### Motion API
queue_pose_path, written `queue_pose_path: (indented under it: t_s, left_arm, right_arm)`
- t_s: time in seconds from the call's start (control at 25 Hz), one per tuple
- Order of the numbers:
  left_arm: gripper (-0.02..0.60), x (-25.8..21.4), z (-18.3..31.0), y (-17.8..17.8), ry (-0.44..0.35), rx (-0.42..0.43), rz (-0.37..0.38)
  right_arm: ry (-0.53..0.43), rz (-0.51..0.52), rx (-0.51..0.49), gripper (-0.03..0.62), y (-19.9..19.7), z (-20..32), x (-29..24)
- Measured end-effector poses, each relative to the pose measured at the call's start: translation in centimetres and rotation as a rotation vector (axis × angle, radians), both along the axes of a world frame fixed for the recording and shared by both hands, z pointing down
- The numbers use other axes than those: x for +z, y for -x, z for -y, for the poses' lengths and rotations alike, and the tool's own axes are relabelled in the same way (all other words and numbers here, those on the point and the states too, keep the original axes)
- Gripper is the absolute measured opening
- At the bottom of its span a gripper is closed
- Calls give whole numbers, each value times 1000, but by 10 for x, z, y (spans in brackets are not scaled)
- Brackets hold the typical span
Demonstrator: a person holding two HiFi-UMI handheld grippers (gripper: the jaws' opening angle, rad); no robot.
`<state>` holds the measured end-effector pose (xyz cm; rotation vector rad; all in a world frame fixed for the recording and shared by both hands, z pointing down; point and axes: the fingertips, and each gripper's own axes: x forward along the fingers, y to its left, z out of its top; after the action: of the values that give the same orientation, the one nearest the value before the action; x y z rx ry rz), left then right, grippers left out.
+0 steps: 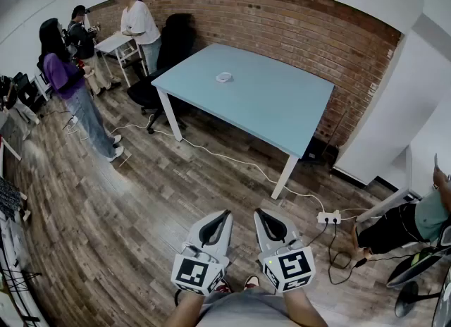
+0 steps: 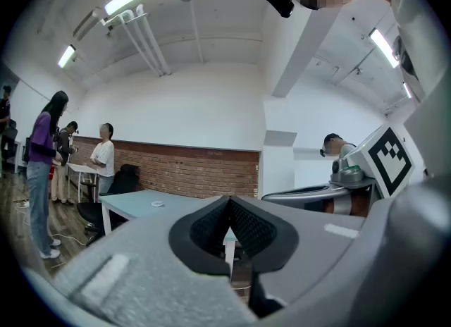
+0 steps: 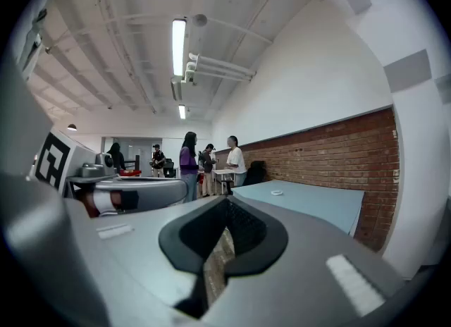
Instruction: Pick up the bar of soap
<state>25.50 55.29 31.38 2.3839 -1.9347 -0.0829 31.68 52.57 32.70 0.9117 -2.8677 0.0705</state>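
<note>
A small white bar of soap (image 1: 224, 77) lies on the light blue table (image 1: 282, 107) across the room; it shows as a tiny white spot (image 2: 158, 204) in the left gripper view and again as a pale speck of soap (image 3: 277, 192) in the right gripper view. My left gripper (image 1: 224, 214) and right gripper (image 1: 258, 213) are held side by side low over the wooden floor, far short of the table. Both are shut with nothing between the jaws.
A black office chair (image 1: 165, 58) stands at the table's left end. White cables and a power strip (image 1: 328, 216) lie on the floor in front of the table. Three people stand at the back left near a small white desk (image 1: 113, 45). Another person (image 1: 416, 220) sits at the right.
</note>
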Motion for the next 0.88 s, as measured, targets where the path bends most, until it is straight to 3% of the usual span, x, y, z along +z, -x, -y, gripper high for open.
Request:
queue_pose_path:
  t_s: [0.52,0.88]
  left_arm:
    - [3,5,11,-31,6,-8,-15]
    - [5,9,13,-50,26,-37,17]
  right_arm:
    - [11,-3,27,2,-26,5,7]
    - [33,18,-10,3,-44,8,14]
